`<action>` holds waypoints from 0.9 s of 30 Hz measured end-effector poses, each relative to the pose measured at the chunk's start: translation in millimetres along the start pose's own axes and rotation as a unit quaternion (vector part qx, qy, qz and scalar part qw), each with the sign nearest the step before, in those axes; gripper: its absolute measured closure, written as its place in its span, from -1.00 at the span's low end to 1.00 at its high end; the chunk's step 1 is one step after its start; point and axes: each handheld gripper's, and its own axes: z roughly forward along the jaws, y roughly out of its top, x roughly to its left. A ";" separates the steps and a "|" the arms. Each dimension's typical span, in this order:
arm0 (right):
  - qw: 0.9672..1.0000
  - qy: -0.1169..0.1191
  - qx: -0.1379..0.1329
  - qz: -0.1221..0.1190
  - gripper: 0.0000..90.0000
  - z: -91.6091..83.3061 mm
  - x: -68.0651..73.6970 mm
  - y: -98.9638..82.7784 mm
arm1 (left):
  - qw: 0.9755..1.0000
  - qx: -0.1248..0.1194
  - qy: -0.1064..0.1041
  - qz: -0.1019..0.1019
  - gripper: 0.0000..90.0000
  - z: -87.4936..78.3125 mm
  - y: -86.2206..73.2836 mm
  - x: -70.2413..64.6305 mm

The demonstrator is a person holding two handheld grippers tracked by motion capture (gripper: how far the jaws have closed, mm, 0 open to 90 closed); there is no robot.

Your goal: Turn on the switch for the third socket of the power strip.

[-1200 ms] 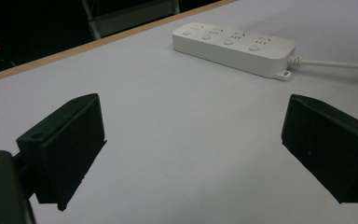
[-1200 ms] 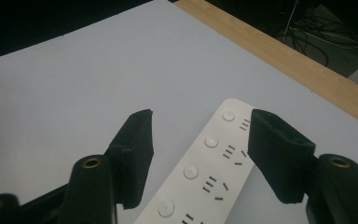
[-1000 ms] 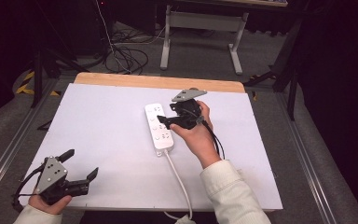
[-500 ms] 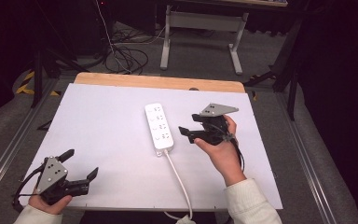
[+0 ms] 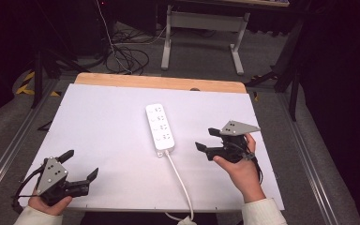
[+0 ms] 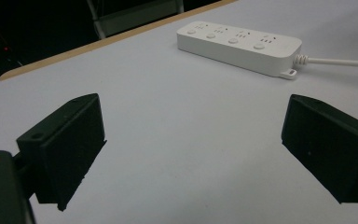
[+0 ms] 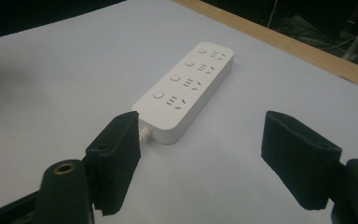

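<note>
Right gripper pulled back from the power strip

On the white bench (image 5: 98, 122), the power strip (image 5: 160, 128) lies mid-board, cord trailing toward you. Your right gripper (image 5: 209, 139), on it a second ago, now sits off to its right, jaws wide and empty. Your left gripper (image 5: 81, 165), near-left of the strip, gapes idle. The strip looks placed.

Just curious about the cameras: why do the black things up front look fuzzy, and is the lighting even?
Left gripper view: the tool's near jaws look soft, the power strip sharper. Right gripper view: soft shadows under the jaws. High view: the white table is bright, the surroundings nearly black.
</note>
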 end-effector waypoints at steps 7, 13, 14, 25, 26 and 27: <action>1.000 0.013 -0.001 0.016 -0.37 -5.8 -1.3 -26.4 | 1.000 -0.007 -0.002 -0.008 -0.86 -0.7 -0.2 0.7; 1.000 0.013 0.020 0.012 -0.38 -2.8 -1.8 -47.6 | 1.000 -0.006 0.000 -0.010 -0.86 -1.5 -0.5 2.4; 1.000 0.014 0.021 0.013 -0.38 -1.9 -1.5 -50.8 | 1.000 -0.006 0.001 -0.010 -0.86 -1.6 -0.6 2.7; 1.000 0.016 0.004 0.027 -0.40 -8.2 -0.3 -81.6 | 1.000 -0.007 0.002 -0.007 -0.86 -2.2 -1.1 4.9; 1.000 0.015 0.004 0.027 -0.40 -8.7 0.0 -84.1 | 1.000 -0.007 0.000 -0.007 -0.86 -2.3 -1.4 5.0; 1.000 0.015 0.005 0.027 -0.40 -8.9 0.3 -86.7 | 1.000 -0.010 -0.003 -0.009 -0.86 -2.4 -2.2 4.9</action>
